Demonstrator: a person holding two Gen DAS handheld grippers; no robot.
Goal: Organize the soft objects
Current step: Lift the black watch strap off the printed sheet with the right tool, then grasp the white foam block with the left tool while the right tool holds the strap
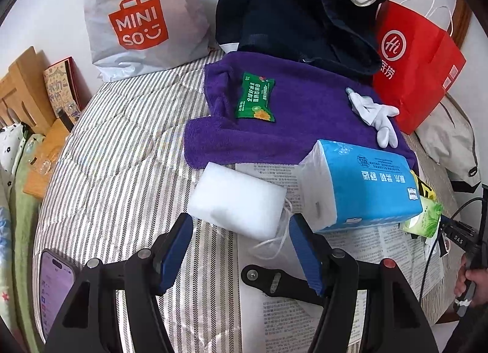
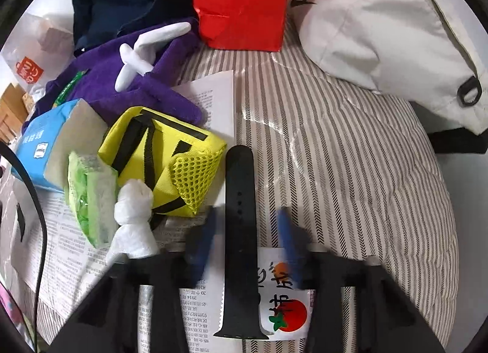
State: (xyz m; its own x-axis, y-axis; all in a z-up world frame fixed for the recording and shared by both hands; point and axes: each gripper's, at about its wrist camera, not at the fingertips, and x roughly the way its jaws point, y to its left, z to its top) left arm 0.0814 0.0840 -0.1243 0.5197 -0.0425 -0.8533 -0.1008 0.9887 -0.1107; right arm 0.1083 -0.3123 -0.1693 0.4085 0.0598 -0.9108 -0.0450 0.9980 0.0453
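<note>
In the left wrist view my left gripper (image 1: 241, 223) stands open, and the near edge of a white foam block (image 1: 236, 200) lies just past its blue fingertips. Beside the block is a blue tissue pack (image 1: 363, 185). Behind them a purple towel (image 1: 299, 115) carries a green snack packet (image 1: 256, 98) and a white glove (image 1: 375, 112). In the right wrist view my right gripper (image 2: 247, 211) is blurred. Its jaws stand apart on either side of a black watch strap (image 2: 241, 261) that lies flat, and the pads do not touch it. A yellow mesh pouch (image 2: 164, 157) sits to its left.
All of this is on a striped bedcover (image 2: 350, 170) with newspaper (image 2: 213, 99) spread on it. A navy bag (image 1: 299, 11), a red paper bag (image 1: 418, 63) and a white Miniso bag (image 1: 140, 17) stand at the back. A beige backpack (image 2: 387, 32) lies at the right, a phone (image 1: 55, 286) at the near left.
</note>
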